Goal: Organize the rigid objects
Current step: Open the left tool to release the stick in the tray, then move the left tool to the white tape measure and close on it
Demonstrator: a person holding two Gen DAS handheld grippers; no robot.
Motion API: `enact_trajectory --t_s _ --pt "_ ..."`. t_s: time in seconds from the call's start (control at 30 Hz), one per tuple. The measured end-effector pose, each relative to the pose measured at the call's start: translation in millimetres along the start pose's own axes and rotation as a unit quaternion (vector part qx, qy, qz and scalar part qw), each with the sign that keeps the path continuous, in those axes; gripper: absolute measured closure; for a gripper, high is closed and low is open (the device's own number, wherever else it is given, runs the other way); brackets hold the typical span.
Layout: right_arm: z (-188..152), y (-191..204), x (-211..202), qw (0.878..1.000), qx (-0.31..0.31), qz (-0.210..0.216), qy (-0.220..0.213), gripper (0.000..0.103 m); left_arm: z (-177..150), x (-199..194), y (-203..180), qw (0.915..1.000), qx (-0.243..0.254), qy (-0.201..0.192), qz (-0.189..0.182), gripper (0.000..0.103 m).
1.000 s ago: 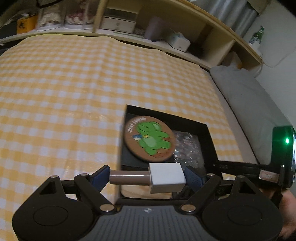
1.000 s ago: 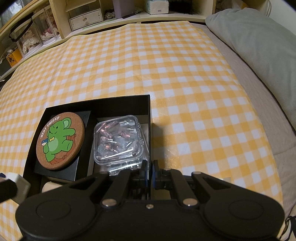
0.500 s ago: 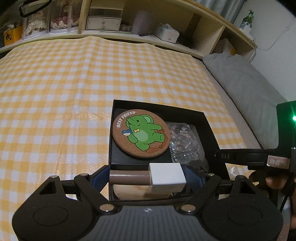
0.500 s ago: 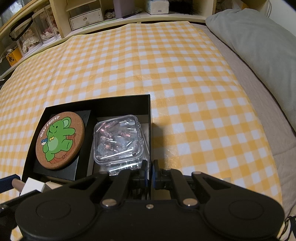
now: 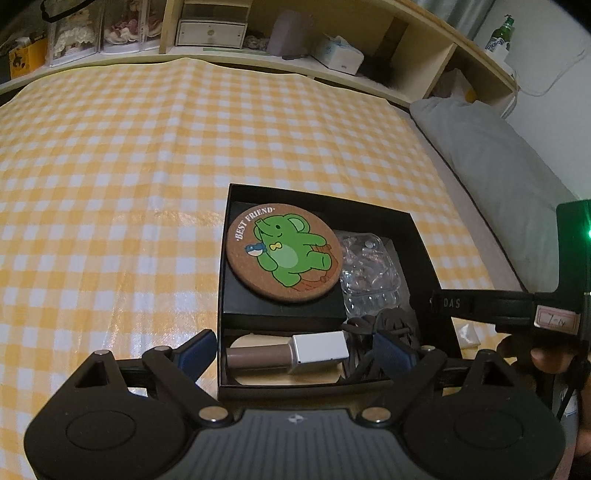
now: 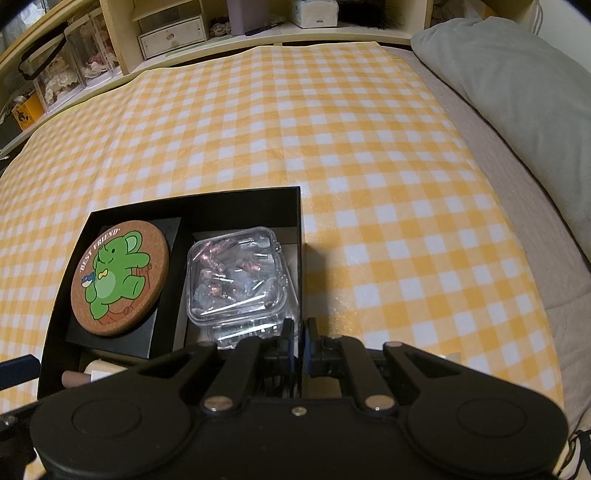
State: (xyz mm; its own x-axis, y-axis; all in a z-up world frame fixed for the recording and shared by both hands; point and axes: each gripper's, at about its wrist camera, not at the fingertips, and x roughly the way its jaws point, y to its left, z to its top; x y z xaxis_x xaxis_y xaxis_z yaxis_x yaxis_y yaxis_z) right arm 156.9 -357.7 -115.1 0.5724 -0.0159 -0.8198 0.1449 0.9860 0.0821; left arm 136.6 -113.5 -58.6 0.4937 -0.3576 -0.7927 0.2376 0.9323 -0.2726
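Note:
A black box [image 5: 317, 194] lies on the yellow checked cloth. It holds a cork elephant coaster [image 5: 282, 253] on a black inner box, a clear plastic case [image 5: 369, 273] of small parts and a dark cord bundle [image 5: 384, 321]. A brown bottle with a white cap [image 5: 288, 356] lies on its side in the box's near compartment. My left gripper [image 5: 295, 350] straddles it; its jaws are opening, and there are gaps between both pads and the bottle. My right gripper [image 6: 300, 343] is shut on the box's right wall [image 6: 301, 258], beside the clear case [image 6: 236, 280] and the coaster [image 6: 120, 282].
A grey pillow [image 6: 517, 92] lies along the right side of the bed. Wooden shelves [image 5: 221, 33] with drawers, clear bins and a tissue box run along the far edge. A green bottle [image 5: 500, 35] stands on the shelf top. Checked cloth [image 5: 110, 166] spreads left of the box.
The left gripper brought the bottle down into the box's near compartment and its pads came off the bottle's ends. The right gripper kept still on the box wall.

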Motion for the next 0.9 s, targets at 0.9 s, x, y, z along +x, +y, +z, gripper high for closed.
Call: enact_trajectory --t_s 0.9 --pt "0 -8 -2 1.0 0.007 0.008 -0.002 0.098 -6 -41 1 0.9947 0.081 -0.059 0.023 0.0"
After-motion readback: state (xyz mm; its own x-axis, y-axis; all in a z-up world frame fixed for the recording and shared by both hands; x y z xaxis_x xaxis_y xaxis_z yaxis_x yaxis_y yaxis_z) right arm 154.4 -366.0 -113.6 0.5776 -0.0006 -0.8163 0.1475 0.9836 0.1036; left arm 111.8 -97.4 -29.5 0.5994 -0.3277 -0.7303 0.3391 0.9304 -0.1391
